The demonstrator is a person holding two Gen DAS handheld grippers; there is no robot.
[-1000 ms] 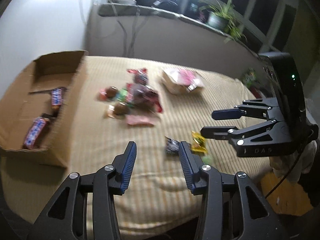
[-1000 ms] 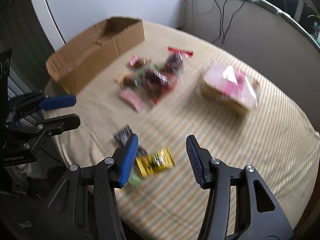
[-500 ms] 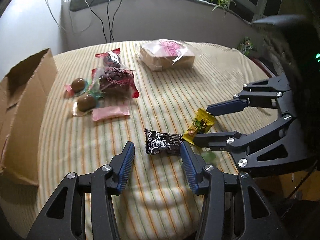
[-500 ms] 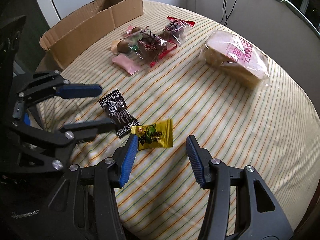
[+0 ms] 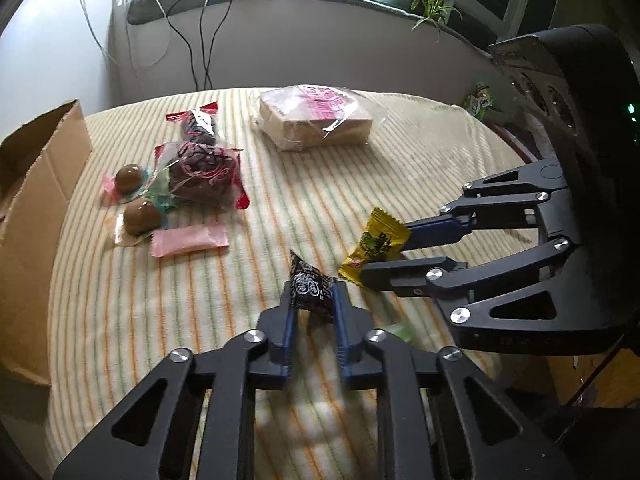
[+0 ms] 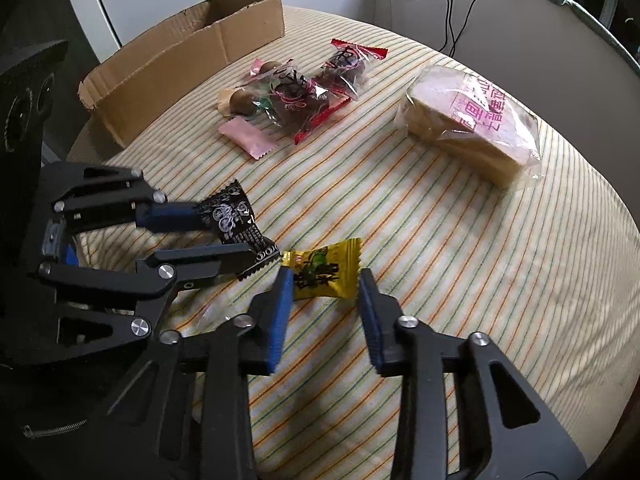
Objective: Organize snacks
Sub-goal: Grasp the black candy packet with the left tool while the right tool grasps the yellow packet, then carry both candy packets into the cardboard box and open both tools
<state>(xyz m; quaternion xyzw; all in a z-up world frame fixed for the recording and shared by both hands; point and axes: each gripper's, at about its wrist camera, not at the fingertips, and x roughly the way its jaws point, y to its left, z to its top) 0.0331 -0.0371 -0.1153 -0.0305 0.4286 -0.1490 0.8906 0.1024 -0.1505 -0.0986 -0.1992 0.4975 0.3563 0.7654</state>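
My left gripper (image 5: 313, 294) is shut on a black snack packet (image 5: 310, 286) near the table's front edge; the packet also shows in the right wrist view (image 6: 232, 220), pinched between the left fingers (image 6: 176, 216). My right gripper (image 6: 325, 280) is open, its jaws on either side of a yellow candy packet (image 6: 324, 270) that lies on the striped cloth. In the left wrist view the yellow packet (image 5: 374, 244) sits at the right gripper's fingertips (image 5: 416, 232). An open cardboard box (image 6: 180, 60) stands at the table's left side.
On the striped tablecloth (image 5: 160, 320) lie a pink packet (image 5: 188, 240), two brown round candies (image 5: 140, 216), red-edged bags of dark sweets (image 5: 204, 172) and a wrapped bread loaf (image 5: 316, 120). Cables and a windowsill with plants run behind. The table edge is close in front.
My left gripper has closed on the black packet and lifted it slightly. My right gripper has moved in around the yellow packet, jaws still apart.
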